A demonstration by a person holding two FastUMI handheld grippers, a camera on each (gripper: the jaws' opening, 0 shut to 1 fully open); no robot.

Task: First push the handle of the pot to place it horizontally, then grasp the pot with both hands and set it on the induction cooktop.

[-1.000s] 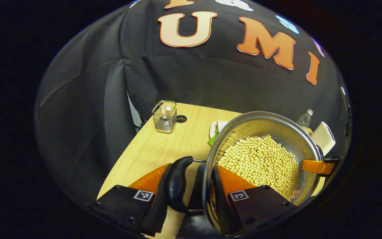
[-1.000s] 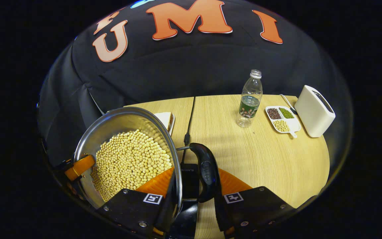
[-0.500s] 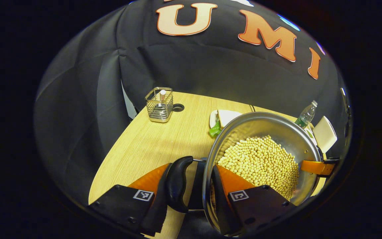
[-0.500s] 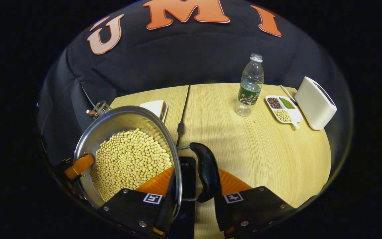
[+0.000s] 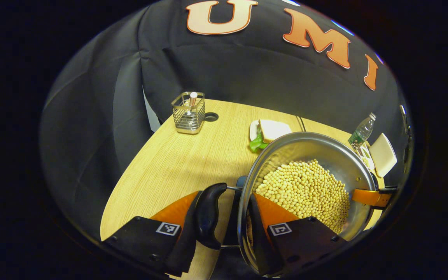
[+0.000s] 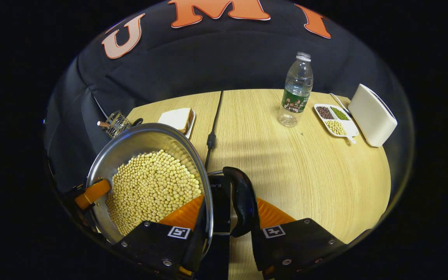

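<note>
Left gripper [image 5: 224, 229] and right gripper [image 6: 224, 233] each clamp a pot [image 5: 327, 149] side handle plus rim, pot of soybeans [image 6: 152, 186] held over the induction cooktop [image 6: 220, 194], sandwich plate [image 6: 177, 118] beyond the pot, bottle [image 6: 296, 93] farther right.

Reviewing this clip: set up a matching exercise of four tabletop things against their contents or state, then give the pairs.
Things:
1. pot
2. bottle
3. divided dish
4. wire basket

Descriptions:
A. three small heaps, dark, green and pale
B. a slim stick standing up in it
C. full of pale yellow beans
D. clear, green label, nearly empty

Pairs: 1-C, 2-D, 3-A, 4-B
</note>
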